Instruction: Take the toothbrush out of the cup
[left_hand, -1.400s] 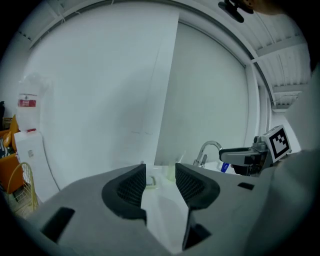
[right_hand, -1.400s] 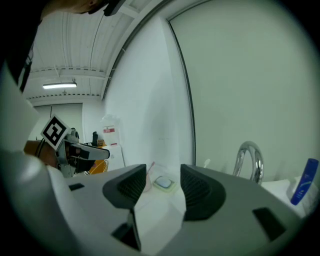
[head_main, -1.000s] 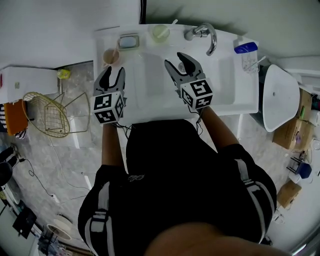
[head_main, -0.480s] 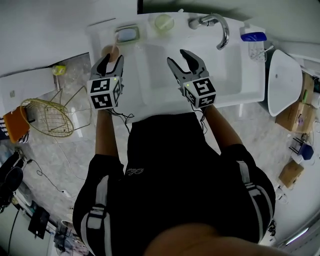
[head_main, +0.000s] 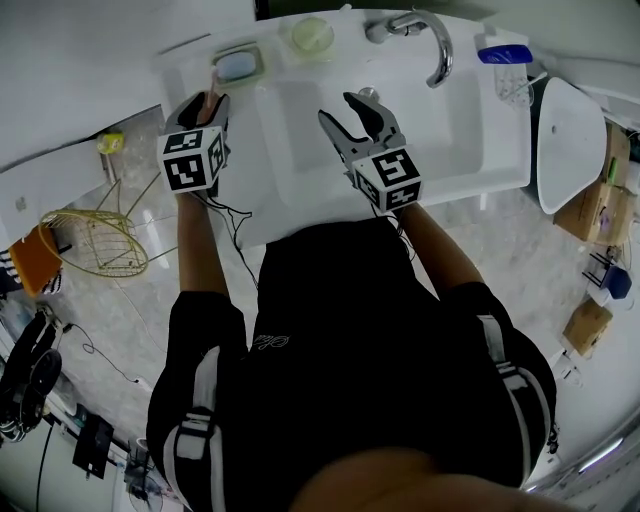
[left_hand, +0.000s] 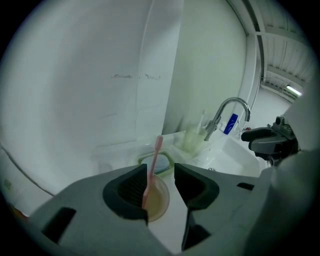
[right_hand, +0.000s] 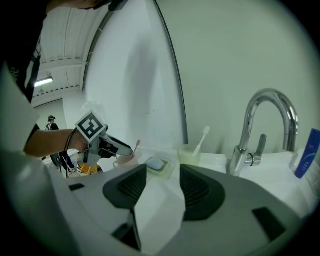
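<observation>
A pink toothbrush (left_hand: 154, 159) stands tilted in a pinkish cup (left_hand: 160, 200) at the sink's back left corner. My left gripper (left_hand: 160, 173) reaches over that cup. Its jaws are closing with the toothbrush handle between them, close to the left pad, and a gap still shows on the right. In the head view the left gripper (head_main: 206, 104) covers the cup. The right gripper view also catches the toothbrush (right_hand: 136, 146) at the left gripper's tips. My right gripper (head_main: 347, 108) hangs open and empty over the sink basin (head_main: 300, 130).
A soap dish (head_main: 238, 66) sits just right of the pink cup. Further right stand a green cup (head_main: 306, 35) with a white toothbrush (right_hand: 201, 139), the chrome faucet (head_main: 428, 42) and a blue-capped bottle (head_main: 503, 55). A wire basket (head_main: 95, 240) stands on the floor at left.
My left gripper has moved forward to the cup at the sink's back left corner, and the toothbrush now stands between its jaws. The right gripper has stayed over the basin.
</observation>
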